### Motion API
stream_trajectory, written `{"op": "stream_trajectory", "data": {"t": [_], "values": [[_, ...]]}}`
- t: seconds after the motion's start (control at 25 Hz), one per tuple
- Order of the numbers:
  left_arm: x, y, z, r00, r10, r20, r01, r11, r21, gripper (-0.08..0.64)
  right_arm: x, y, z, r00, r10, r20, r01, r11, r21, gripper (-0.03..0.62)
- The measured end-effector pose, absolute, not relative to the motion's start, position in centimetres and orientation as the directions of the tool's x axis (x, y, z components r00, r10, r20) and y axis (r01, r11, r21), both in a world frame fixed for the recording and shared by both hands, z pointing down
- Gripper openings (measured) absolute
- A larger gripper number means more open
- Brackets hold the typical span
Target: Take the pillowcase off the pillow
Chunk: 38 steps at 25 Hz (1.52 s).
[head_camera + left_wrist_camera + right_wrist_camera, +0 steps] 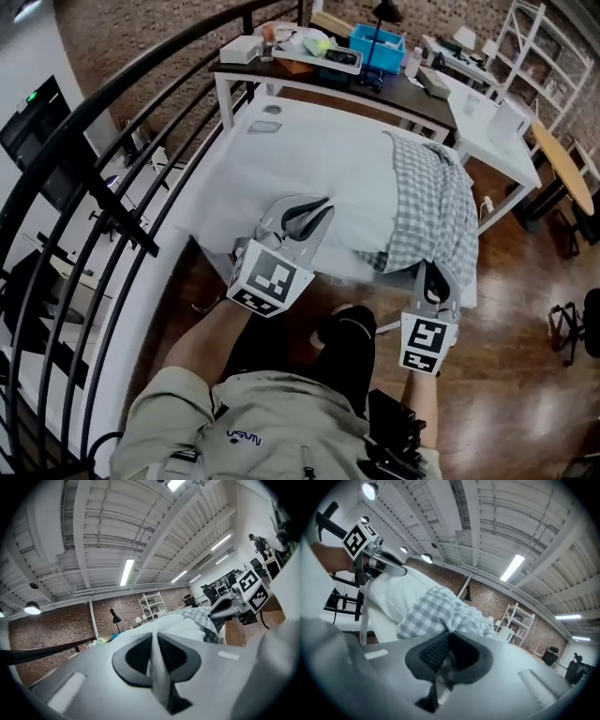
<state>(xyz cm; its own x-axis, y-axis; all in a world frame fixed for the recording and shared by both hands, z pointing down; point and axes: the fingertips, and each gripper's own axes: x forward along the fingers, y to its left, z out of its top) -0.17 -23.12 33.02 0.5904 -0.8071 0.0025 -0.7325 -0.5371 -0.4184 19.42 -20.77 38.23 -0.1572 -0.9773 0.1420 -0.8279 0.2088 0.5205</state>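
Observation:
A white pillow [309,159] lies on a white table [469,286], with a grey-and-white checked pillowcase [433,202] bunched over its right end. My left gripper [305,214] is at the pillow's near edge, shut with a strip of white pillow fabric pinched between its pads [153,644]. My right gripper [433,277] is at the near right corner, shut on the hem of the checked pillowcase [436,611], which runs down into its jaws [447,645]. Each gripper shows in the other's view: the right gripper [234,603] and the left gripper [386,566].
A dark desk [281,73] behind the table carries a blue bin [377,45], a black lamp and boxes. A black curved railing [103,187] runs along the left. White shelving [525,47] stands at the back right. Wooden floor [525,375] lies to the right.

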Motion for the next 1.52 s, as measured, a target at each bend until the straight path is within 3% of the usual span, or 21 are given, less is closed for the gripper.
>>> {"op": "stream_trajectory", "data": {"t": [0.28, 0.52, 0.76, 0.84, 0.96, 1.08, 1.16, 1.32, 1.52], "values": [[-2.3, -24.2, 34.0, 0.602, -0.798, -0.007, -0.755, -0.567, -0.328, 0.031, 26.9, -21.5, 38.8, 0.042, -0.991, 0.130, -0.780, 0.049, 0.624, 0.014], [-2.6, -24.1, 36.9, 0.595, -0.801, 0.061, -0.762, -0.587, -0.275, 0.031, 32.2, -23.2, 45.2, 0.160, -0.954, 0.252, -0.804, 0.022, 0.594, 0.011], [-1.8, -24.6, 39.1, 0.595, -0.800, 0.074, -0.759, -0.591, -0.274, 0.031, 31.4, -23.1, 46.5, 0.083, -0.950, 0.302, -0.842, 0.095, 0.531, 0.011], [-1.0, -23.9, 38.5, 0.613, -0.787, 0.065, -0.749, -0.605, -0.268, 0.070, 31.1, -22.4, 46.5, 0.037, -0.953, 0.300, -0.848, 0.129, 0.515, 0.012], [0.7, -21.0, 35.2, 0.680, -0.732, -0.035, -0.714, -0.651, -0.256, 0.169, 30.9, -21.1, 46.4, -0.024, -0.954, 0.299, -0.860, 0.172, 0.480, 0.018], [1.9, -19.7, 29.8, 0.697, -0.697, -0.168, -0.709, -0.638, -0.301, 0.175, 30.7, -20.5, 46.6, -0.063, -0.948, 0.313, -0.866, 0.207, 0.455, 0.020], [2.5, -21.3, 27.9, 0.692, -0.699, -0.180, -0.710, -0.613, -0.347, 0.175, 30.2, -19.9, 46.4, -0.088, -0.946, 0.310, -0.874, 0.223, 0.432, 0.020], [3.6, -27.4, 27.0, 0.664, -0.743, -0.077, -0.715, -0.602, -0.355, 0.212, 28.6, -18.6, 43.0, -0.146, -0.959, 0.243, -0.893, 0.234, 0.386, 0.020], [5.6, -35.4, 31.5, 0.627, -0.762, 0.162, -0.710, -0.645, -0.284, 0.264, 27.4, -18.6, 35.3, -0.236, -0.965, 0.113, -0.887, 0.261, 0.382, 0.018]]}}
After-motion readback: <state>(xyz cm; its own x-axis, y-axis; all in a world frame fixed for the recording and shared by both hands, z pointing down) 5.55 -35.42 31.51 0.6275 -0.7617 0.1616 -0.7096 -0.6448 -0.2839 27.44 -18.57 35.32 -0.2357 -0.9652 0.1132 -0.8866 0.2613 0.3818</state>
